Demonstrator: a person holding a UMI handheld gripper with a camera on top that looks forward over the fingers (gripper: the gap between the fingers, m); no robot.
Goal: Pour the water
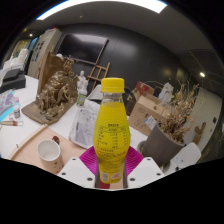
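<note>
**Bottle Clamped Upright, Cap On: Hazards Ahead of the Pour**

The gripper [110, 176] was closed on the bottle [112, 130]: both pink pads [92, 160] pressed against its lower body, one at each side, with no gap visible. The bottle stood upright between the fingers, filled with yellow liquid, its label facing the camera and its yellow cap [113, 86] seated on the neck.

All positions below are given relative to the bottle. The white cup [49, 151] stood to its left and slightly nearer the camera, on the white table [28, 130], apart from the bottle. Whether the cup held anything could not be determined. A smaller clear bottle [82, 88] stood behind and to the left. A cardboard box [150, 108] lay behind and to the right.

Probable failure modes, as judged from this moment:

1. Cap in place. No liquid could leave the bottle until the cap was removed; tilting beforehand would accomplish nothing.
2. Low grip point. The pads held the bottle near its base, and a nearly full bottle was top-heavy. During tilt it could pivot or slip between the pads.
3. Lateral offset. The cup lay well to one side, so a tilt begun before the mouth was above the rim would spill onto the table.
4. Light receiver. Contact from the bottle neck could tip or push the cup.
</note>
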